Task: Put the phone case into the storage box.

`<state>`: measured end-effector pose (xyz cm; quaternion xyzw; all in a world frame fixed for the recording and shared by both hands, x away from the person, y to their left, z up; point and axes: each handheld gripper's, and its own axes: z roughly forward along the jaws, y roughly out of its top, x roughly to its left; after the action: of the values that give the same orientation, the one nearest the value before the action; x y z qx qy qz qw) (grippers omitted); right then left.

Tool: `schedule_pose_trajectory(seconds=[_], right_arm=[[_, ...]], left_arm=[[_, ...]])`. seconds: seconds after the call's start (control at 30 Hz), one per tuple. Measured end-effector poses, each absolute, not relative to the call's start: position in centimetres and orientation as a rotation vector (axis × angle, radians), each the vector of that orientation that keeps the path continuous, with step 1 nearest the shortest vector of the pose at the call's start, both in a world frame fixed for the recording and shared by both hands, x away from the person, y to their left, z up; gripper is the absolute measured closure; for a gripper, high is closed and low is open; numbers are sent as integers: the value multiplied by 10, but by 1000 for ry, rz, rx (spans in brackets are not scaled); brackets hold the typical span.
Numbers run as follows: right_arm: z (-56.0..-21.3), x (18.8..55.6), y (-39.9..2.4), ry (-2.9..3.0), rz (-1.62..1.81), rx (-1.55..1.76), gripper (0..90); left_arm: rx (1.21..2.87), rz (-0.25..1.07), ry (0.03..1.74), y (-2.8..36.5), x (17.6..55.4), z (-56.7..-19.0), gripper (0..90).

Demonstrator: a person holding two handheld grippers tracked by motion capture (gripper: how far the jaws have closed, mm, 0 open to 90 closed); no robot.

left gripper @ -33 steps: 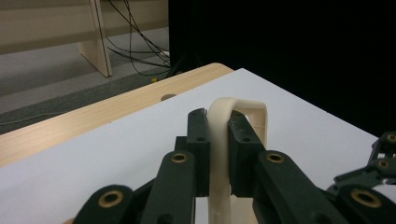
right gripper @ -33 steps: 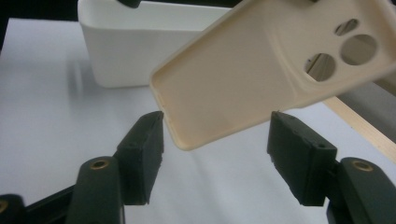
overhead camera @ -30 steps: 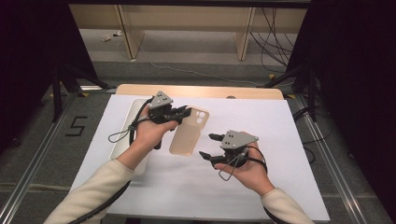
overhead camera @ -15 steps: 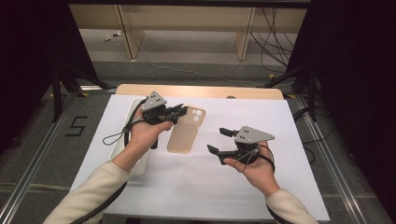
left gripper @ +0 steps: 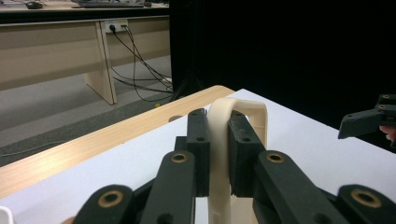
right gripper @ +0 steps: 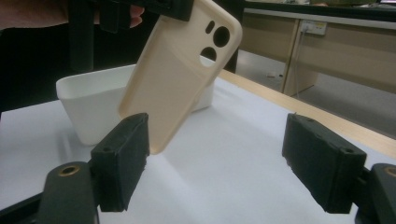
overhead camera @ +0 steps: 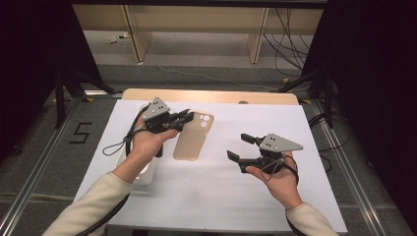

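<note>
Phone case (overhead camera: pixel 193 137), beige with camera cut-outs at its far end, hangs tilted above the white sheet (overhead camera: pixel 314 128) that covers the tabletop, its lower end near the sheet's middle and its upper end toward the far edge. At the sheet's left edge a white tray (overhead camera: pixel 143 172) stands, partly under the person's left forearm. Just right of it, the left gripper (overhead camera: pixel 186 118) is clamped on the case's upper left rim; in the left gripper view both black jaws press flat on the case's thin edge (left gripper: pixel 218 154). Well apart from the case, toward the sheet's right half and nearer the near edge, the right gripper (overhead camera: pixel 241 148) points left at the case with its jaws wide apart and nothing between them; they have just been opening. In the right gripper view the case (right gripper: pixel 180 74) hangs beyond those spread jaws, in front of the tray (right gripper: pixel 88 93).
</note>
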<state>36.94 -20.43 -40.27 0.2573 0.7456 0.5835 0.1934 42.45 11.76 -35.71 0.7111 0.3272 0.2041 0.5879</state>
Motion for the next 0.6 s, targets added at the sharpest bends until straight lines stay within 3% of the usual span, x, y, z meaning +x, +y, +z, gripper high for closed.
schedule_pose_trajectory(seconds=[0.6], right_arm=[[-407,358,-224,2056,1608,778,218]], left_arm=[[1644,495,746,126,423,-358,812]])
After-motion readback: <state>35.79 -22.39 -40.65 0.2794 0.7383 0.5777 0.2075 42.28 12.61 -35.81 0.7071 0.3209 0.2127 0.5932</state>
